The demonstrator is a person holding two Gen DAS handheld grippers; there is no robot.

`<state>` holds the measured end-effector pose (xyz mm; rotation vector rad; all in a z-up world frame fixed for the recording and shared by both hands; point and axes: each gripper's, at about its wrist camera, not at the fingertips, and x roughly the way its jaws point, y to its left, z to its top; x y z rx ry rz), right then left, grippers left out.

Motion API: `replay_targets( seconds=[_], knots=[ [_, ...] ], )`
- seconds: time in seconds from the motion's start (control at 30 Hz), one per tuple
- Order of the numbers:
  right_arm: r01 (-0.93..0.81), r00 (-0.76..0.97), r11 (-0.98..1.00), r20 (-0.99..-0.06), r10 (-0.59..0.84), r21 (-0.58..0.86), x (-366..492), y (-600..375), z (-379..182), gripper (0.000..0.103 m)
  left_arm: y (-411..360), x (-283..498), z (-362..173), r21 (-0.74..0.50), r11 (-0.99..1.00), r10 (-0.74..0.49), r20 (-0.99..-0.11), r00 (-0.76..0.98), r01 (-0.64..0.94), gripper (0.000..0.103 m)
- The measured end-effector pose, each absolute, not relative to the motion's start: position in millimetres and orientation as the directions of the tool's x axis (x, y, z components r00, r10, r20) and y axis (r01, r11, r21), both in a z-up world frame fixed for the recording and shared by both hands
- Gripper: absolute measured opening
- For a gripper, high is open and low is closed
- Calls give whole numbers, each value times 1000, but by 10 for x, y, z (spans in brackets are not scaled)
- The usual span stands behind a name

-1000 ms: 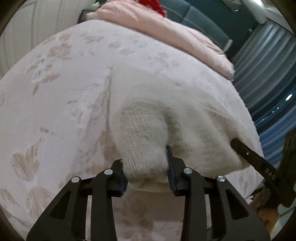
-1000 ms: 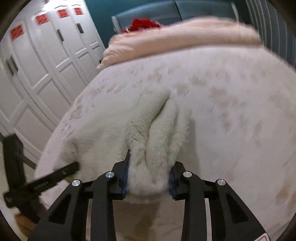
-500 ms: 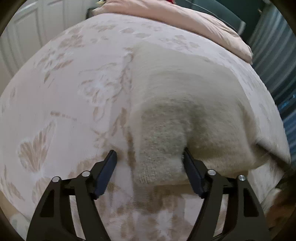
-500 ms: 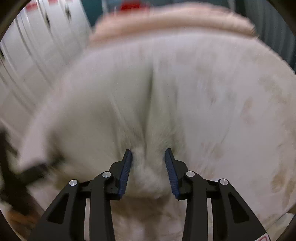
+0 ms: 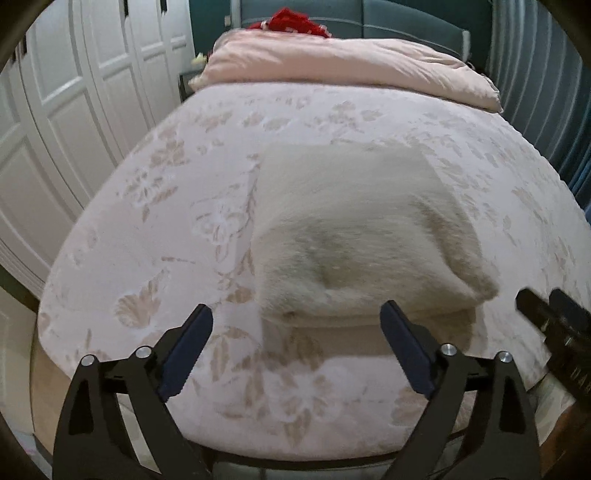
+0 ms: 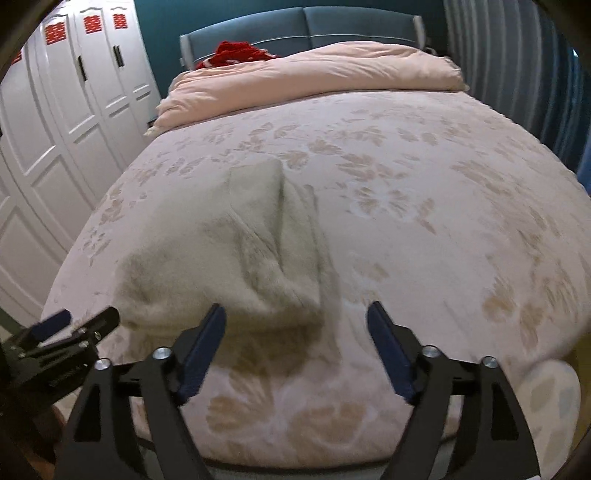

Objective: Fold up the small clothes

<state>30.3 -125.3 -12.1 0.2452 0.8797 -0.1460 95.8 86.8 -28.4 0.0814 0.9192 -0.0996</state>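
One folded cream knit sweater (image 5: 354,229) lies on one bed (image 5: 155,236). One pink duvet (image 5: 332,62) is bunched at the far end, with one red garment (image 5: 291,24) behind it. There are two claws: the left claw (image 5: 295,328) and the right claw (image 6: 295,325), each with two dark blue pads.

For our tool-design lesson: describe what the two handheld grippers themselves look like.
Both the left gripper and the right gripper have matte black frames with triangular cut-outs, silver bolt heads and ribbed dark blue pads lining the jaws. White lettering marks the right gripper's side, partly cut off. No cables or sleeves show.
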Motion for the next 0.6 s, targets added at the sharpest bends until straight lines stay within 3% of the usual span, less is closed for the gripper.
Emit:
replay_targets(
  seconds=[0.6],
  knots=[
    [269, 643, 959, -759, -107, 92, -272, -1165, -181, 87, 550, 353, -235, 96, 991, 5, -735, 678, 97, 92]
  ],
)
